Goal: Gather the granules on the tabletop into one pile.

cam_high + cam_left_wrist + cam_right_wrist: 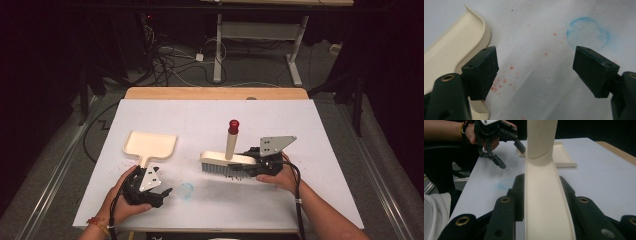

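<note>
The right claw (245, 162) is clamped on the brush (227, 161), the left claw (157, 192) gapes beside the empty dustpan (150, 144).

Table: I saw a table (300, 125) with a white top and a bare wooden strip along its far edge.
Dustpan: a cream dustpan (150, 144) lay flat on the left half, its handle towards my near side.
Brush: a cream brush (225, 162) stood bristles-down right of centre.
Crumbs: small reddish crumbs (499, 83) lay scattered just beside the dustpan's edge.
Mark: a faint blue ring (587, 32) stained the surface near the front.
</note>
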